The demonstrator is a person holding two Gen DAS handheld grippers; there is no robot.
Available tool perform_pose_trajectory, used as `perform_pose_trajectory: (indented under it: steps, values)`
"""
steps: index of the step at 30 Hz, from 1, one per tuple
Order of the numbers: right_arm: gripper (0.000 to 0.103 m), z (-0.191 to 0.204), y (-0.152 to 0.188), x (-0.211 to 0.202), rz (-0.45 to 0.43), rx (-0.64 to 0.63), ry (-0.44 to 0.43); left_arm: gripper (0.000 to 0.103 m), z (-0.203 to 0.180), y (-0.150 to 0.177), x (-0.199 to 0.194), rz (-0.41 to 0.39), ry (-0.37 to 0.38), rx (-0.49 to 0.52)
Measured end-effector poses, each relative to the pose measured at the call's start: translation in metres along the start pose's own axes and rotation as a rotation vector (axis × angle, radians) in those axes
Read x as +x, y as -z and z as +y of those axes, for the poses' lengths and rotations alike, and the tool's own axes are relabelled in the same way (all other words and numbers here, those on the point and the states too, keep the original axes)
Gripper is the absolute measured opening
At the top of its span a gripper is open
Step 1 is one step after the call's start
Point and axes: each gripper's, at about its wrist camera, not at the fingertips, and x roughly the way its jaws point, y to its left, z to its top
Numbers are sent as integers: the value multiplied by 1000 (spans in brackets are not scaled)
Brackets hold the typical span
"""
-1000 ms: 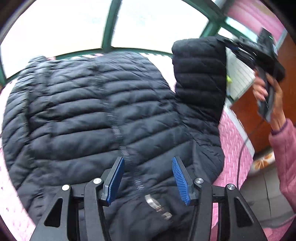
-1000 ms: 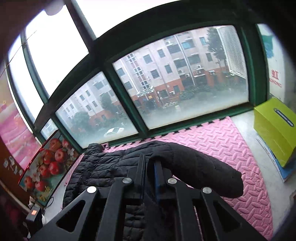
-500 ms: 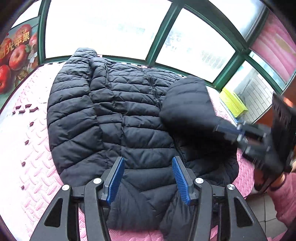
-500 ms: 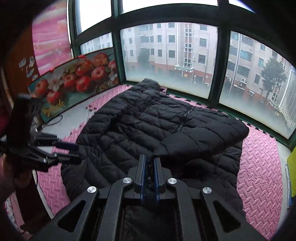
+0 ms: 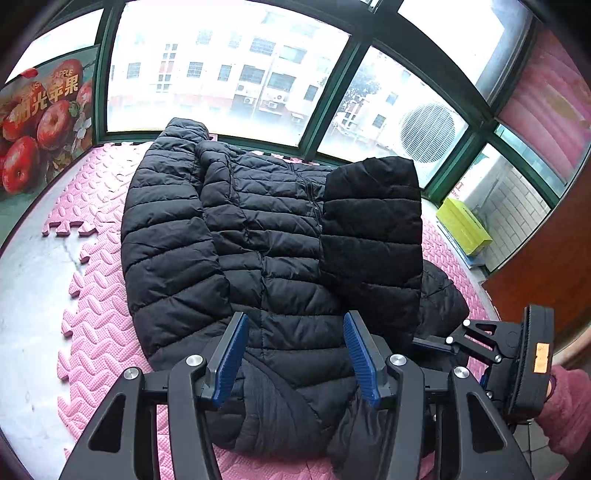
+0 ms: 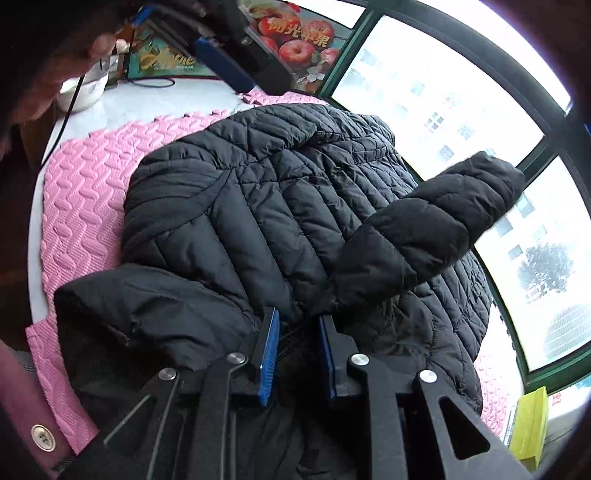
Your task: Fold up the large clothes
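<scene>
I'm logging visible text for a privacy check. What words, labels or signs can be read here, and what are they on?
"APPLE": on the apple poster, above its large Chinese characters.
"阳光苹果", as far as it reads: same poster, also in the right wrist view.
Script word on the green sign: too blurred.
Red characters on the wall above the yellow box: too small.
Black puffer jacket: none.

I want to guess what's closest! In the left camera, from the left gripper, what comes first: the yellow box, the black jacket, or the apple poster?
From the left gripper:
1. Black jacket, directly under the fingers.
2. Yellow box, far right by the window.
3. Apple poster, far left; nearly tied with the box.
</scene>
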Motion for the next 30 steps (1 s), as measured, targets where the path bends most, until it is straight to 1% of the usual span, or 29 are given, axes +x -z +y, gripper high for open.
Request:
perform_pose_trajectory:
  steps: [1, 4, 6, 8, 11, 13, 15, 17, 20, 22, 28, 30]
  values:
    - [34, -3, 0, -5, -10, 15, -9, 57, 3, 0, -2, -1, -5, -7]
    - [35, -5, -2, -10, -18, 51, -40, 57, 14, 3, -9, -7, -9, -37]
    - [36, 3, -3, -10, -15, 28, -46, 57, 19, 6, -15, -12, -17, -51]
    - [36, 15, -3, -8, -1, -14, -70, 57, 21, 8, -21, -20, -21, -59]
    - [36, 31, 1, -11, -4, -61, -63, 57, 24, 11, -31, -31, -27, -60]
    - [36, 34, 2, -16, -17, -58, -57, 57, 22, 12, -36, -36, -34, -57]
    - [36, 28, 2, -27, -43, -21, -98, 57, 19, 13, -39, -39, -31, -51]
    - [36, 17, 5, -42, -73, 33, -127, 57, 15, 13, -39, -43, -26, -42]
    - [37, -11, 9, -57, -106, 140, -112, 57, 4, 7, -30, -34, -9, -24]
    - [37, -36, 15, -58, -112, 232, -76, 57, -5, 1, -19, -22, 1, -9]
    - [39, -118, 44, -32, -48, 532, 43, 57, -33, -19, 23, 11, 28, 44]
    - [39, -139, 58, -19, -4, 615, 50, 57, -36, -22, 40, 38, 13, 50]
